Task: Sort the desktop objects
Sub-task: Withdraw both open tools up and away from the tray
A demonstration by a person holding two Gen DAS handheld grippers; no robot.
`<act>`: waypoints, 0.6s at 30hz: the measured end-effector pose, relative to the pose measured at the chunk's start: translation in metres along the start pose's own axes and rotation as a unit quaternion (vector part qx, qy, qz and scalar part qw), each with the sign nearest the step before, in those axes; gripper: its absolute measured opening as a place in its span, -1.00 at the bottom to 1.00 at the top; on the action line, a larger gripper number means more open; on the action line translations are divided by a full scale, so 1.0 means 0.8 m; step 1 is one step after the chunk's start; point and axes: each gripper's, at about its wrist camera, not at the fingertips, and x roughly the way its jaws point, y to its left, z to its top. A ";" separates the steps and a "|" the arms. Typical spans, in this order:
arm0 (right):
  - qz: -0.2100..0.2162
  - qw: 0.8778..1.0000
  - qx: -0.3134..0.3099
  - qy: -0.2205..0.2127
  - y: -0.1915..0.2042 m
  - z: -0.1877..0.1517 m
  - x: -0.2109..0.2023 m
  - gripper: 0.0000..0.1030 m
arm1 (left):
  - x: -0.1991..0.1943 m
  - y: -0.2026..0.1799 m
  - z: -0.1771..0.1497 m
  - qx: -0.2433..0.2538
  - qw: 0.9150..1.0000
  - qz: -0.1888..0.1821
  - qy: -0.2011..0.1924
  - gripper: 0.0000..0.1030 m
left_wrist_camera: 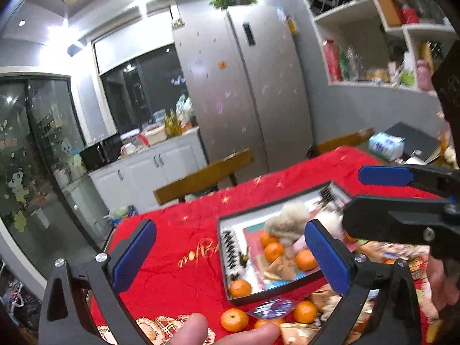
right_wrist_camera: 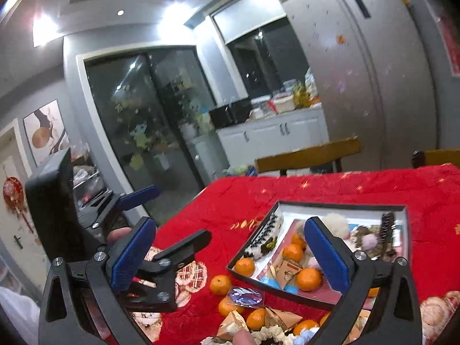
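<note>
A shallow black box (left_wrist_camera: 227,261) (right_wrist_camera: 339,204) with a white inside sits on the red tablecloth (left_wrist_camera: 178,230) (right_wrist_camera: 316,189). It holds several tangerines (left_wrist_camera: 273,251) (right_wrist_camera: 308,279), fluffy pompoms (left_wrist_camera: 287,220) (right_wrist_camera: 335,224), hair clips and small brown packets. More tangerines (left_wrist_camera: 234,319) (right_wrist_camera: 220,284), a shiny round badge (left_wrist_camera: 271,307) (right_wrist_camera: 244,294) and gold packets (right_wrist_camera: 276,317) lie loose in front of the box. My left gripper (left_wrist_camera: 231,254) is open and empty above the cloth, left of the box. My right gripper (right_wrist_camera: 231,254) is open and empty above the loose items; in the left wrist view it (left_wrist_camera: 402,192) hovers over the box's right side.
Wooden chair backs (left_wrist_camera: 204,174) (right_wrist_camera: 307,155) stand at the table's far edge. A tissue pack (left_wrist_camera: 386,143) and a dark notebook (left_wrist_camera: 414,139) lie at the far right. Behind are a fridge (left_wrist_camera: 258,86), white cabinets and wall shelves.
</note>
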 end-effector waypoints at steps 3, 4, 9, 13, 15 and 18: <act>0.016 0.999 0.012 -0.027 0.010 0.006 -0.033 1.00 | -0.032 -0.007 0.009 0.006 1.000 0.008 -0.021 1.00; 0.015 0.999 0.012 -0.031 0.014 0.008 -0.043 1.00 | -0.045 -0.010 0.012 0.007 1.000 0.008 -0.029 1.00; 0.003 0.999 -0.017 -0.052 0.039 0.013 -0.094 1.00 | -0.099 -0.024 0.027 0.005 0.999 0.005 -0.052 1.00; -0.009 0.997 -0.034 -0.065 0.057 0.011 -0.129 1.00 | -0.141 -0.039 0.036 0.006 0.998 0.001 -0.067 1.00; -0.014 0.997 -0.039 -0.068 0.065 0.008 -0.148 1.00 | -0.161 -0.049 0.039 0.007 0.997 0.000 -0.072 1.00; -0.031 0.995 -0.043 -0.079 0.073 0.002 -0.173 1.00 | -0.185 -0.062 0.042 0.011 0.997 -0.001 -0.075 1.00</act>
